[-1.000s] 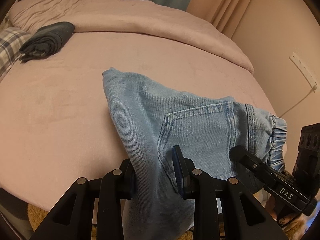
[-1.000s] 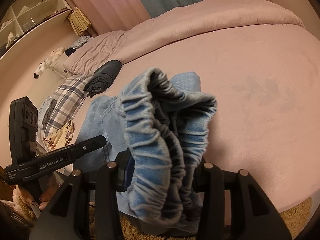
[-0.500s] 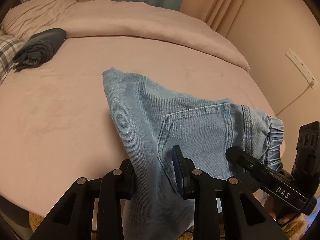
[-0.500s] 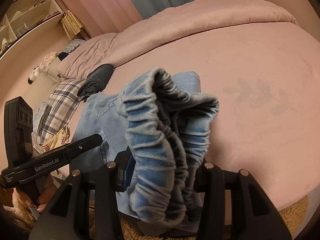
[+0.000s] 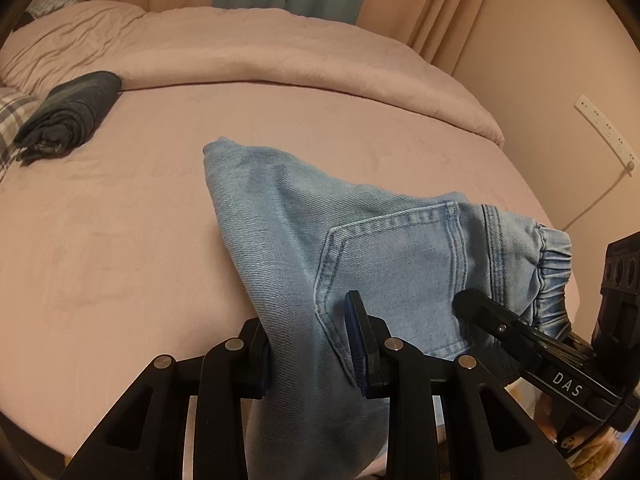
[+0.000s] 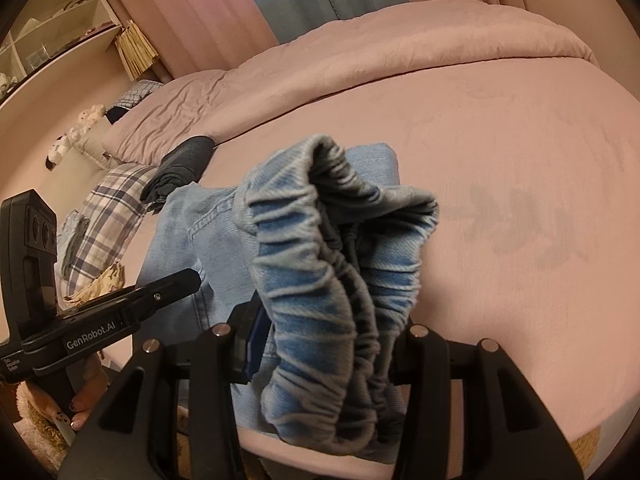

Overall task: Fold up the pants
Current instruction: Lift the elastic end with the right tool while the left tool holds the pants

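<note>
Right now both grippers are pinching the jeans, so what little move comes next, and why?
Probably carry the jeans further over the pink bed and lay them flat: the left gripper and right gripper hold them bunched, hanging off the edge.

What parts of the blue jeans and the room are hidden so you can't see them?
- Left wrist view: the jeans run down past the bottom edge between the left gripper fingers, so their legs are cut off.
- Right wrist view: the bunched waistband covers the right gripper pads.
- Right wrist view: shelf items are too small to name.
- Both views: the dark bundle is rolled up, its kind unclear.
</note>
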Tool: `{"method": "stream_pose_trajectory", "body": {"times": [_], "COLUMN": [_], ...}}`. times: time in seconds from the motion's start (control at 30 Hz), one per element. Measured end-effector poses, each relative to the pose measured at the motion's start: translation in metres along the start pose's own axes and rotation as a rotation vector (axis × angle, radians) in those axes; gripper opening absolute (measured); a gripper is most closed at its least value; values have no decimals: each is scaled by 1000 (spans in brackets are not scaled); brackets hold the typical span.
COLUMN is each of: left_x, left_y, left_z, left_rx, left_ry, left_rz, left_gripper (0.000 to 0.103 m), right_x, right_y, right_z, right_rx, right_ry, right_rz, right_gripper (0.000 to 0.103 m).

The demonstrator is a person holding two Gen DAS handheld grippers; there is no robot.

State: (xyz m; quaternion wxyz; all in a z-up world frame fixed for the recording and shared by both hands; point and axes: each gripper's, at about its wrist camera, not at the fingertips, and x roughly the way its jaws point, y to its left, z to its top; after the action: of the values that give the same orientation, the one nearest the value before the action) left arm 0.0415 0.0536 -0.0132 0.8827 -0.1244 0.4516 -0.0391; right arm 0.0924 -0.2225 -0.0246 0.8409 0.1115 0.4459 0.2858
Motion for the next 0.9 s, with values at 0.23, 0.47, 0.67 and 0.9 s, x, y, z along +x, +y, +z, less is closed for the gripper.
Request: {"method": "stream_pose_trajectory", "body": {"times": [0.23,0.47,0.67,0.9], "left_x": [14,21,21,20], "left_y": [7,8,10,13], "left_z": [10,11,13,12], "left_rx": [-32,-46,-59,-65], "left_ry": [15,37,37,37], "left_rz": [0,19,13,15], "left_gripper": [28,28,28,28], "right_x": [18,32,34,37], "right_y": [-3,-6,-8,-5], "right_z": [13,17,20,23], "right_rx": [-2,5,7,-1], "right_ry": [13,42,50,51], "right_rz": [-20,-25,-23,-29], "right_gripper": [47,47,47,47]}}
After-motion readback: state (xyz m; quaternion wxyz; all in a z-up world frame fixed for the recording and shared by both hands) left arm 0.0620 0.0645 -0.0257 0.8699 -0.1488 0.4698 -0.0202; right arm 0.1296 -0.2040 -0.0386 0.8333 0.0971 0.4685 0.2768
